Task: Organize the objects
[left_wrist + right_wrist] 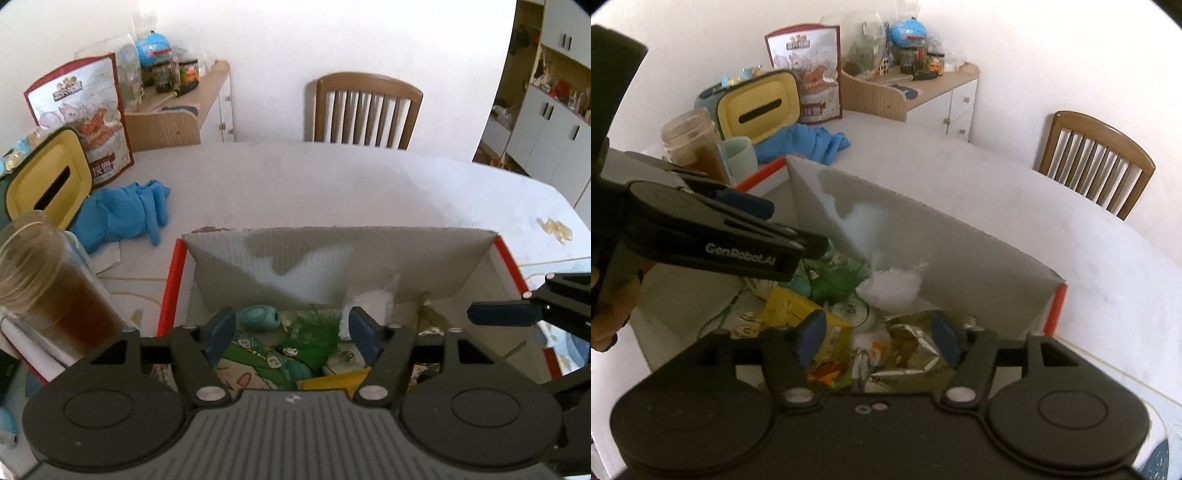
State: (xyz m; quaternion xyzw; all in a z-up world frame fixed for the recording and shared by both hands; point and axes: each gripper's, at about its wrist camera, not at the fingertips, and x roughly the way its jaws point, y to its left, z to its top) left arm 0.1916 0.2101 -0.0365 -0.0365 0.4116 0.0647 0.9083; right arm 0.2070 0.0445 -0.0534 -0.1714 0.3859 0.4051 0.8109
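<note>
Corrugated cardboard box [369,258] w/ fluffy green tuft [314,334].

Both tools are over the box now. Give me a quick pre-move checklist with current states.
1. Left tool empty, jaws apart: ok.
2. Right tool empty, jaws apart: ok.
3. Items lie inside the cardboard box, including the green tuft and white fluff: ok.
4. Blue gloves put away: not ok, lying on the table.
5. Tools clear of each other: cannot tell, they look close.
</note>
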